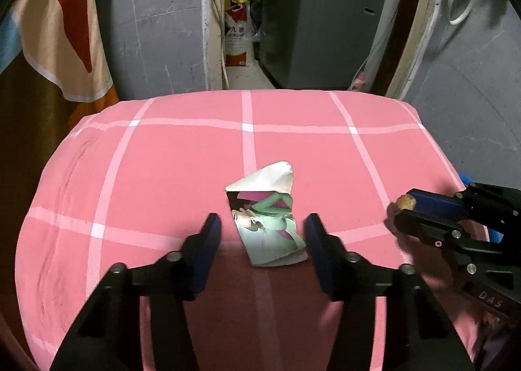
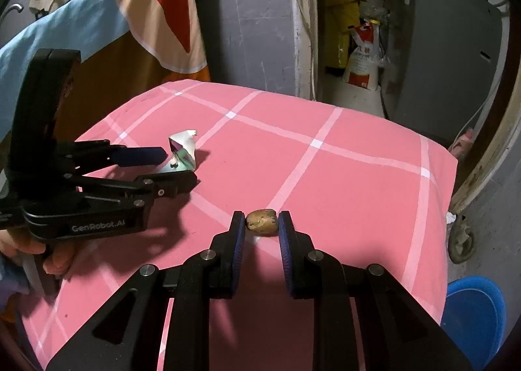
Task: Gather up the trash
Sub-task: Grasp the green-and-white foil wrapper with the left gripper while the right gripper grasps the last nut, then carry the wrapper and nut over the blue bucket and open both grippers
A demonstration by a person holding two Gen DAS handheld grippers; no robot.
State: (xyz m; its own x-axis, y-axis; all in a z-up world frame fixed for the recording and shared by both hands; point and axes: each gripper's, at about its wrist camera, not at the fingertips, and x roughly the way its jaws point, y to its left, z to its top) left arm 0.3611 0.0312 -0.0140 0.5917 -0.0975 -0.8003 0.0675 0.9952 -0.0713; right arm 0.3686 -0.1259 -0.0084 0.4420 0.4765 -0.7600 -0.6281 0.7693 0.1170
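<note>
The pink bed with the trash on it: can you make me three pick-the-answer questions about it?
1. Where is the torn picture paper?
A. Between the left hand-held gripper's fingers
B. In the blue bucket
C. On the floor

2. What colour is the bedcover?
A. Green
B. Pink with white lines
C. Plain grey

3. What is the right hand-held gripper doing?
A. Wide open, holding nothing
B. Holding a towel
C. Shut on a brown lump

Answers: 1 A, paper lies between the open fingers; 2 B, white grid on pink; 3 C, both pads press the lump.

Dim room, bright centre, dark fisheye corners, soft shadows, slight blur
</note>
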